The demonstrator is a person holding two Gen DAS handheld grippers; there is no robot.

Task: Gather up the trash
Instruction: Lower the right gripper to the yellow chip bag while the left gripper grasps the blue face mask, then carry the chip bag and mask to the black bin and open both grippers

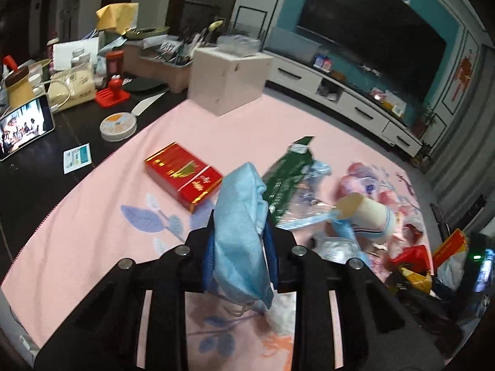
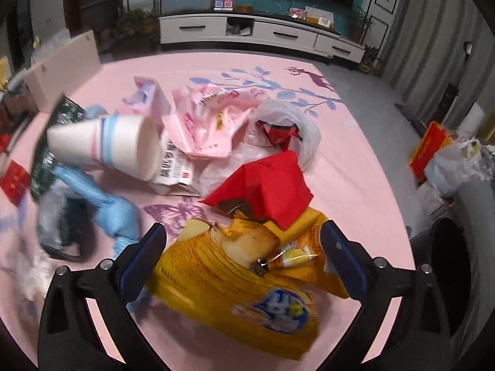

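In the left wrist view my left gripper (image 1: 239, 227) is shut on a crumpled light-blue face mask (image 1: 241, 216), held just above the pink tablecloth (image 1: 92, 210). Beyond it lie a red carton (image 1: 182, 176), a green packet (image 1: 287, 176) and a tipped paper cup (image 1: 368, 213). In the right wrist view my right gripper (image 2: 243, 232) stands open, its fingers on either side of a yellow snack bag (image 2: 235, 278) that lies flat on the cloth. A red paper (image 2: 266, 188) overlaps the bag's far end. The paper cup (image 2: 105, 148), a blue glove (image 2: 102, 198) and pink wrappers (image 2: 210, 120) lie further out.
A white box (image 1: 229, 77) stands at the cloth's far edge. Left of it, the dark tabletop holds a phone (image 1: 24, 126), a tape roll (image 1: 119, 125) and clutter. A white plastic bag (image 2: 287, 117) lies mid-table. Bags (image 2: 433, 148) sit on the floor at right.
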